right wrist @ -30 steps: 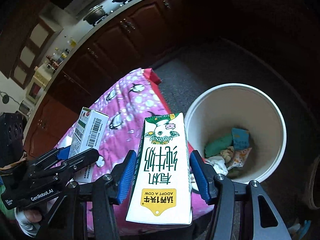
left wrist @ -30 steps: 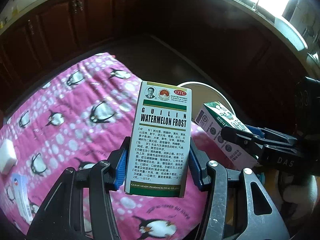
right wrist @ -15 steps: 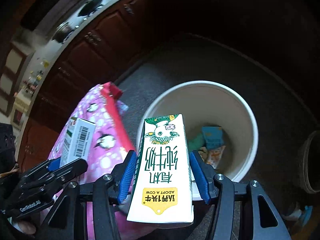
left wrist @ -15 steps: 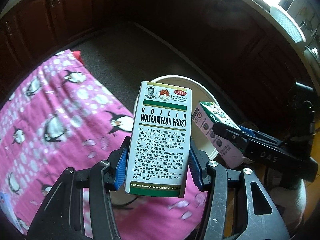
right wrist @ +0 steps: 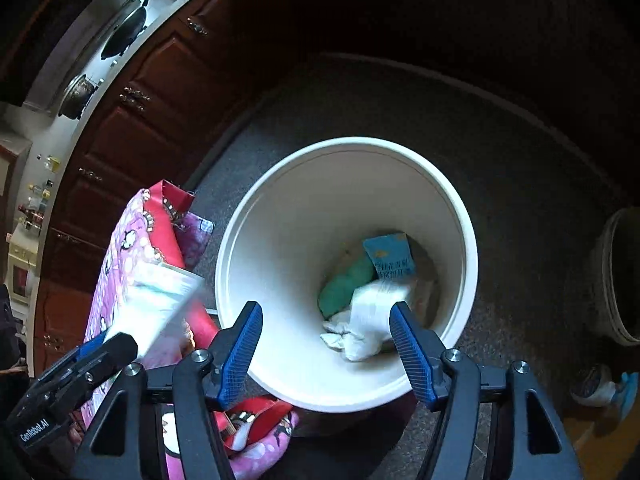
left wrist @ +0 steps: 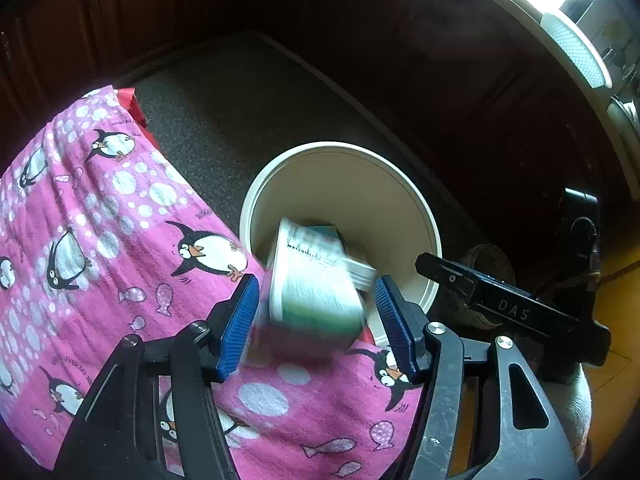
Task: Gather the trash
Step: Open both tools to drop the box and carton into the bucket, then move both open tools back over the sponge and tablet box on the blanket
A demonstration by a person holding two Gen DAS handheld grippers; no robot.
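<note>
Both grippers have moved from above the penguin cloth to the bucket, and each has just spread its jaws to let go of its box. Nearest in the left wrist view, the left gripper (left wrist: 316,316) stands with its blue pads clear of the medicine box (left wrist: 316,280), which shows as a green and white blur tipping between them toward the white bucket (left wrist: 424,216). The box appears to hang over the near rim, partly above the pink penguin cloth (left wrist: 100,264). From this view it cannot be told whether it will clear that rim.

In the right wrist view, the right gripper (right wrist: 324,344) is likewise released, with nothing between its pads. A white blur, probably the milk carton (right wrist: 368,316), lies low inside the bucket beside a green packet (right wrist: 344,284) and a blue packet (right wrist: 390,258). To the left, the medicine box appears again as a pale smear just outside the rim, above the cloth.

The main risk is the medicine box. Dropped this close to the edge, it could strike the rim and bounce onto the cloth or the dark floor (right wrist: 520,160), and would need picking up again. The two grippers also sit close together, so a careless withdrawal might knock them or nudge the bucket.

Farther back stand dark wood cabinets (right wrist: 160,92) and a countertop holding pans.
</note>
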